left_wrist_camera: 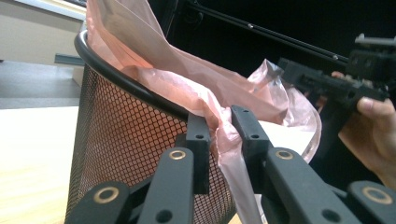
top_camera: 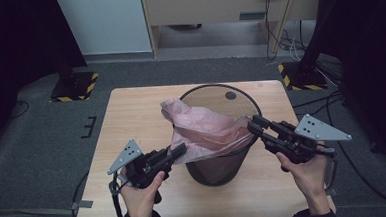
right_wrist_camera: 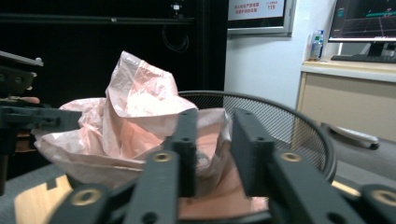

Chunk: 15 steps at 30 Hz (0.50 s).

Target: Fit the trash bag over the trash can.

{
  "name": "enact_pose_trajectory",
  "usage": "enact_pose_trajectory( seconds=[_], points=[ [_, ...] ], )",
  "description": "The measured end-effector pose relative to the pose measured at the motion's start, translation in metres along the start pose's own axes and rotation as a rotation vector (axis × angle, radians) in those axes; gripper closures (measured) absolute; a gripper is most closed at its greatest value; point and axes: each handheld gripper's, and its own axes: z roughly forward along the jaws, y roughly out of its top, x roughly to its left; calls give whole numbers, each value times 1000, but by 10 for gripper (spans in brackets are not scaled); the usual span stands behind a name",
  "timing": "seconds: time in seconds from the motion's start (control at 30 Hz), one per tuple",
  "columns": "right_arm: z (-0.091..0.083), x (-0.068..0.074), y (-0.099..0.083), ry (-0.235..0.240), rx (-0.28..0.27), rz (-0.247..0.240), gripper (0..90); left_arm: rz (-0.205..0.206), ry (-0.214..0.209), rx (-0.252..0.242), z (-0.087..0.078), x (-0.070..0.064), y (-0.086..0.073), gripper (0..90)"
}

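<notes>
A black mesh wastebasket stands in the middle of the wooden table. A pink plastic bag lies crumpled across its mouth, and one peak rises above the rim. My left gripper is at the basket's near-left rim, shut on the bag's edge. In the left gripper view the pink film is bunched between the two jaws, just over the rim. My right gripper is at the right rim and holds the bag's opposite edge. The film fills the narrow gap between its jaws.
The basket takes up the table's centre, with bare wood to its left and in front. Past the table are a grey floor, two black stand bases with yellow-striped feet, a wooden desk and cables.
</notes>
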Motion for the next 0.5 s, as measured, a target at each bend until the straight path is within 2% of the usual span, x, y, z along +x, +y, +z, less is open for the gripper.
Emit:
enact_pose_trajectory(
  seconds=[0.13, 0.33, 0.5],
  points=[
    [7, 6, 16, 15, 15, -50, 547, 11, -23, -2, -1, 2, -3, 802],
    [19, 17, 26, 56, 50, -84, 479, 14, -58, -14, -2, 7, -10, 803],
    [34, 26, 28, 92, 95, -121, 436, 20, -61, -2, -1, 9, -9, 805]
  ],
)
